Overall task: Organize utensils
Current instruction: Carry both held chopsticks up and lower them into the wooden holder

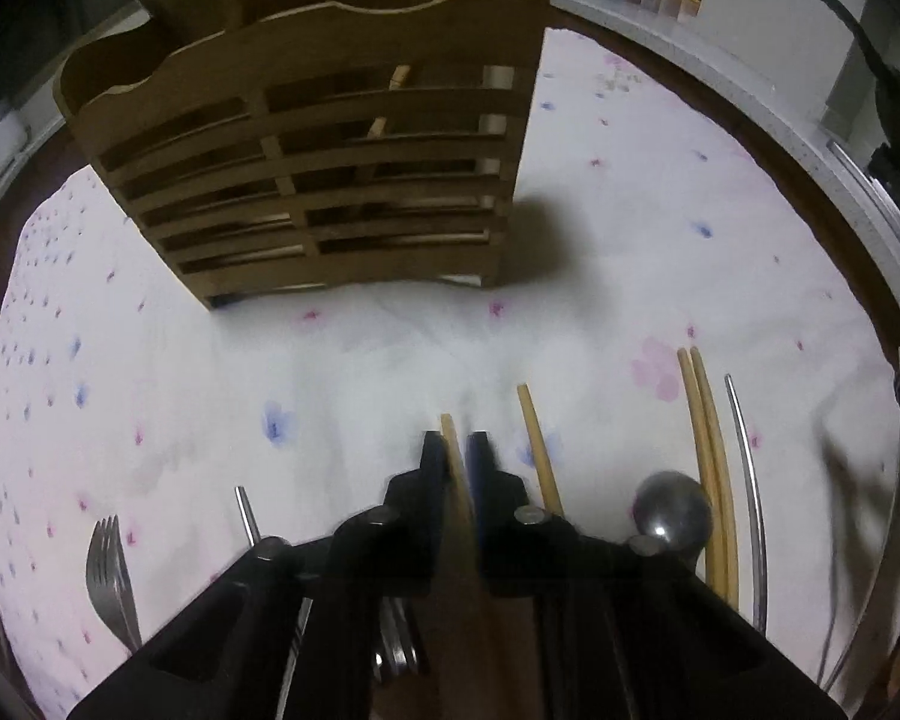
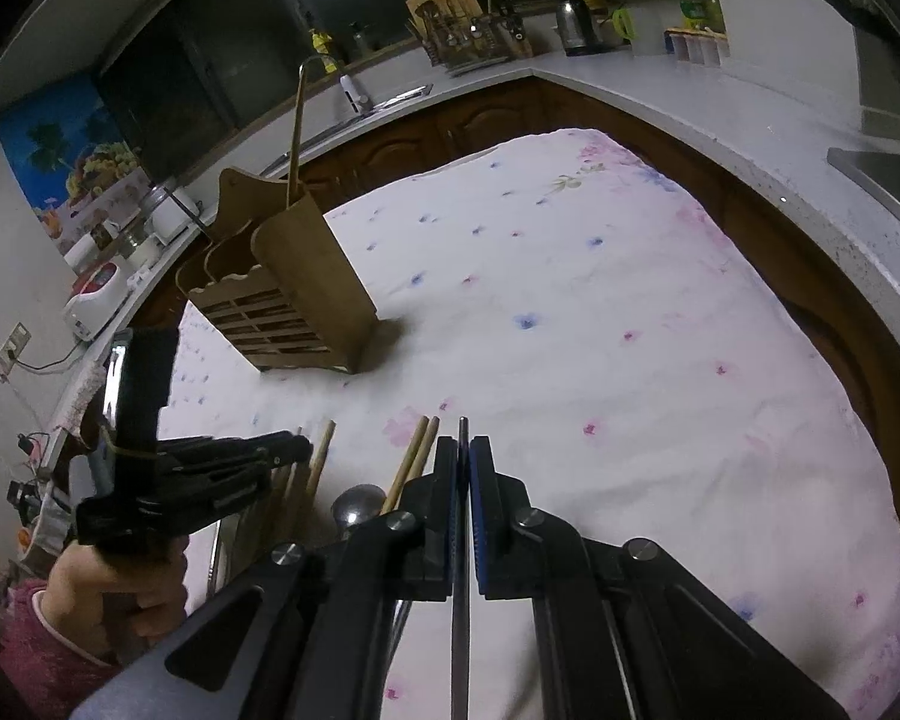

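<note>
Left gripper [image 1: 455, 441] clamped on wooden chopstick [image 1: 448, 429], tip poking out past jaws. Right gripper [image 2: 463, 447] clamped on thin metal utensil handle [image 2: 462, 429]. Wooden caddy [image 1: 306, 180] stands upright on floral cloth [image 1: 630, 240], one chopstick already inside. Spare chopsticks [image 1: 705, 420], spoon [image 1: 672, 507], fork [image 1: 108, 570] left lying near. Tip: sticks best kept near vertical, lined up over correct slot, lowered before release. Caddy probably light, easily knocked, so no sideways shove.

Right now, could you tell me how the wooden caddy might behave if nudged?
The caddy is tall with slatted walls, so probably light and apt to slide on the cloth. A chopstick standing high inside may rattle or tip it slightly.
</note>
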Demonstrator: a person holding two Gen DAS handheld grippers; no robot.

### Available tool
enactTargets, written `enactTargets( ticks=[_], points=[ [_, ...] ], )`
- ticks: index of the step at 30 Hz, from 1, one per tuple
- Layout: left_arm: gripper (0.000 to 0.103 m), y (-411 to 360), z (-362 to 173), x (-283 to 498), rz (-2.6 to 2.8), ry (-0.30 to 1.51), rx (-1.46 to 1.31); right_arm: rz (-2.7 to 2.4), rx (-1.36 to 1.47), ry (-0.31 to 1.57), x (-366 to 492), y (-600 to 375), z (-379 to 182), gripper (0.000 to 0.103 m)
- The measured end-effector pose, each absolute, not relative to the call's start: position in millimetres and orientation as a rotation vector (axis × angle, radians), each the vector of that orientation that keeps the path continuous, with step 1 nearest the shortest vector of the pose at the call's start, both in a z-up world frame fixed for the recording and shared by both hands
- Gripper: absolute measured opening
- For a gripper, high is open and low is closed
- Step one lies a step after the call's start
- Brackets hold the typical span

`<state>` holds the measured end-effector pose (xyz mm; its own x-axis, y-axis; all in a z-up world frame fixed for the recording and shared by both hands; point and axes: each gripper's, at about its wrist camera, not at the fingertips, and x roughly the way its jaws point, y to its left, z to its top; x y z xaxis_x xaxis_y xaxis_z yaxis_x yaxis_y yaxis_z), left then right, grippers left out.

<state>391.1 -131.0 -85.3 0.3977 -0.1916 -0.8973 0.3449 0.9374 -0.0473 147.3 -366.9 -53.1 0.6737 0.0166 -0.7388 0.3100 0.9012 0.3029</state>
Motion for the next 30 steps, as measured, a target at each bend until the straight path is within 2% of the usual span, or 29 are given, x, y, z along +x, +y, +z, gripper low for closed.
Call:
enactTargets(
  ticks=[4,18,30],
  points=[
    [0.003,-123,-73,377,-0.350,1.084,0.117,-0.162,0.428,0.798,144,-366,-45,0.004],
    [0.002,-18,50,270,-0.449,0.804,-0.152,-0.102,0.355,0.685,130,-334,17,0.004],
    [0.002,28,91,218,-0.448,0.686,-0.202,-0.082,0.286,0.598,125,-310,57,0.004]
  ],
)
